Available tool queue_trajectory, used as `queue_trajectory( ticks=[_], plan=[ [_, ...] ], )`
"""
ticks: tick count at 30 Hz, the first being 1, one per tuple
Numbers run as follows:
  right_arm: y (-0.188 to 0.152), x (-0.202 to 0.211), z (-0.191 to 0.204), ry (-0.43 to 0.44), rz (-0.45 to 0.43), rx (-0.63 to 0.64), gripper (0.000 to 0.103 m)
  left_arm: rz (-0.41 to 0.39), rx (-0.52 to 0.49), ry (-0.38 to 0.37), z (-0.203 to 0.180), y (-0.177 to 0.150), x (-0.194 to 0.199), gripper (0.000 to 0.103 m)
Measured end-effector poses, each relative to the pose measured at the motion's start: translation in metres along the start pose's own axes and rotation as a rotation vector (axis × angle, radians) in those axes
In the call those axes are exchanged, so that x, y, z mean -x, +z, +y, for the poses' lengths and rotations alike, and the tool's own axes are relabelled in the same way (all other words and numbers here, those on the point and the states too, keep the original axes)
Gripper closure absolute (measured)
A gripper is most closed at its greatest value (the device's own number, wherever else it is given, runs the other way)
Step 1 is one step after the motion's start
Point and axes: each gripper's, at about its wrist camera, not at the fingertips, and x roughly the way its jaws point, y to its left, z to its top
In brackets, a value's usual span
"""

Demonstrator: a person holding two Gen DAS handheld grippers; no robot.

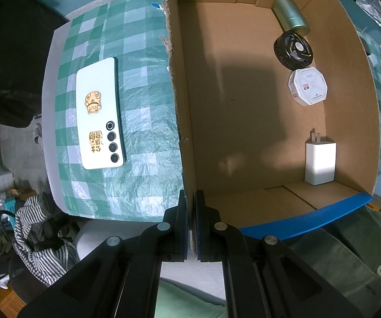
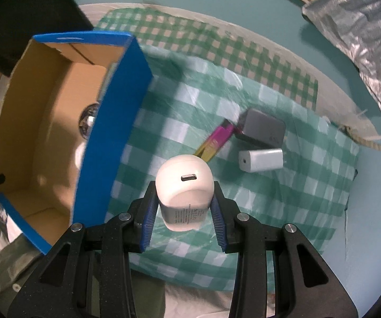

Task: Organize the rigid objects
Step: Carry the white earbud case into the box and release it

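Carrying the white charger clamped in the right gripper jaws above the surface, clear the blue wall of the box; left gripper jaws pinch its wall.

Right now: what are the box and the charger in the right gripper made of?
Box: corrugated cardboard, matte brown inside, with a torn fluted edge and blue outer facing. Charger: likely hard white plastic, smooth and slightly glossy, with rounded moulded corners and a metal-lined port.

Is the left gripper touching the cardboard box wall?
Touching. The left wrist view shows the left gripper shut on the cardboard box wall, pads pressing both faces.
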Motion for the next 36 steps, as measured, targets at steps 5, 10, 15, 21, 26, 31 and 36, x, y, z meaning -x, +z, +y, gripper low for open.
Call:
queue_trajectory(
  ticks=[5,10,15,21,26,31,36],
  plan=[
    [0.005,0.015,0.017,0.01,-0.025,0.037,0.066,-0.002,-0.001,0.0,0.0,0.0,0.0,0.099],
    [0.011,0.023,0.031,0.019,-0.041,0.071,0.066,-0.003,0.0,-0.002,0.0,0.001,0.001,0.099],
    [0.017,0.031,0.048,0.03,-0.057,0.114,0.066,-0.002,0.001,-0.001,0.0,0.001,0.0,0.099],
    [0.026,0.035,0.072,0.045,-0.071,0.167,0.066,-0.002,-0.001,0.0,0.0,0.001,0.0,0.099],
    [0.034,0.031,0.092,0.058,-0.07,0.208,0.066,-0.001,-0.001,0.0,-0.001,0.001,0.0,0.099],
    [0.036,0.017,0.11,0.066,-0.044,0.255,0.066,-0.002,-0.001,-0.001,-0.001,0.001,0.0,0.099],
    [0.035,-0.001,0.122,0.058,-0.006,0.289,0.066,-0.002,-0.001,-0.001,-0.001,0.001,0.0,0.099]
  ],
)
